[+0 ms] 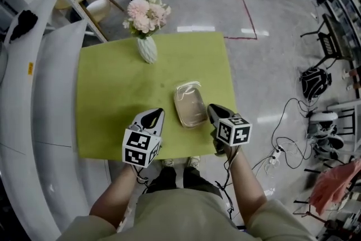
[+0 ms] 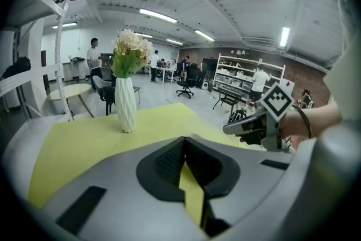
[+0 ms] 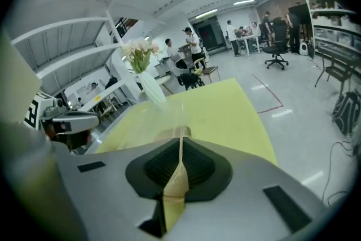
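Green cloth covers the bench (image 1: 107,99), with open workshop floor around it. On it lies a clear plastic container (image 1: 189,104). A white vase (image 1: 147,49) of flowers stands beyond the container, to its left. The left gripper (image 1: 158,113) hovers left of the container, apart from it, jaws pressed together on nothing. The right gripper (image 1: 211,109) sits just beside its right rim, jaws likewise together. This looks like an approach: taking hold would call for parting the jaws first.
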The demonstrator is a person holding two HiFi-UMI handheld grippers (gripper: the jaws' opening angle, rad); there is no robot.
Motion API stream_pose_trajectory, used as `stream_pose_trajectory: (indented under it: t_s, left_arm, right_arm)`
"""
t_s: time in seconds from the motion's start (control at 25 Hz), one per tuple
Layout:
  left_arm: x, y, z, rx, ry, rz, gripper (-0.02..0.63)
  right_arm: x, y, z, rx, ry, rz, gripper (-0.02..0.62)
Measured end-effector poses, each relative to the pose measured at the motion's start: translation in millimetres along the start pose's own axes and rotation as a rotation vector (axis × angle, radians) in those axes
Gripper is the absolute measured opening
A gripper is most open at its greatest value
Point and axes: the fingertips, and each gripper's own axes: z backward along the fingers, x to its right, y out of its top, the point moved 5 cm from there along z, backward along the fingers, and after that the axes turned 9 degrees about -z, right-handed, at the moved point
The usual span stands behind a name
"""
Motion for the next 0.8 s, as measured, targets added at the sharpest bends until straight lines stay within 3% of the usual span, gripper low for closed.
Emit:
stream_pose_trajectory:
  t_s: [0.48,0.8]
  left_arm:
    - [-17.6,98.3,68.6,0.220,0.127,-0.104,0.006]
    - [-3.6,159.2,130.2,0.373,0.208,-0.227,0.006]
  right_arm:
    - [-85.1,102.5,120.2,0.324,0.093,0.046,0.023]
    - [-145.3,131.3,215.3,0.532,0.199,0.115,0.025]
